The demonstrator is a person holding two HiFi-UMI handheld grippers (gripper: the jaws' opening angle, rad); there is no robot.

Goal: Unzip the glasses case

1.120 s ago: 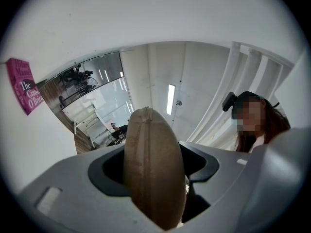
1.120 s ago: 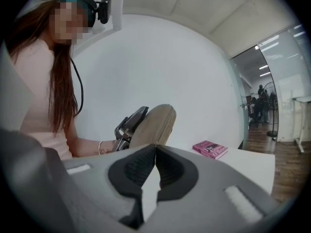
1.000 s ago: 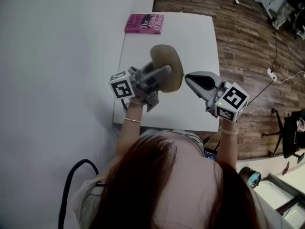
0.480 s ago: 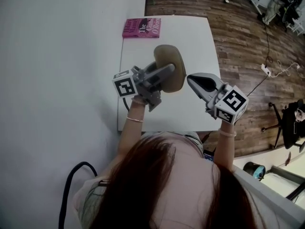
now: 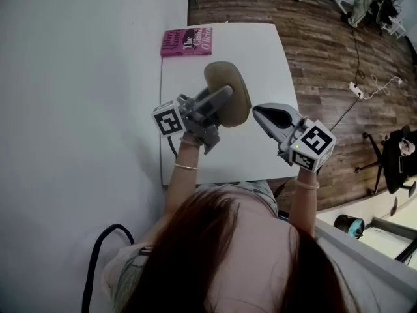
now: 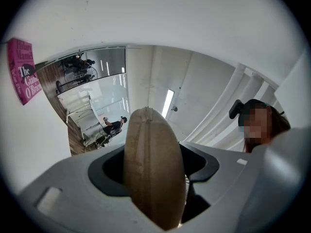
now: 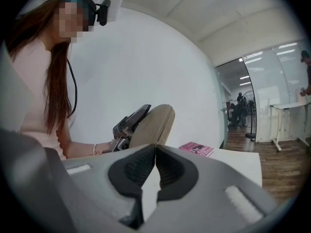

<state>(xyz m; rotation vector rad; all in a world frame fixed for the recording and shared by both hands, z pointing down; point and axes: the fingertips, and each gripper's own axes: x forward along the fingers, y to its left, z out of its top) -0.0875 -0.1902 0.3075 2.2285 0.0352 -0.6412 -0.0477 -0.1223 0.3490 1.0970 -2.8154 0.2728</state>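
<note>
White table [image 5: 260, 51] by a plain wall, pink book [image 5: 187, 42] beyond the glasses case [image 5: 229, 91]. Left gripper [image 5: 218, 102] is clamped on the case. Right gripper [image 5: 259, 113], just right of the case, is pinched closed on nothing. Zipper's not started I'd say, so next up is finding the pull.

White table [image 5: 260, 57], small, square top. Left side runs along white wall [image 5: 78, 77]. Table stands on brown wood floor [image 5: 319, 51]. One pink book [image 5: 187, 42] lies flat on table. Book sits at far left corner, next to wall. Cover faces up, white words on it.
</note>
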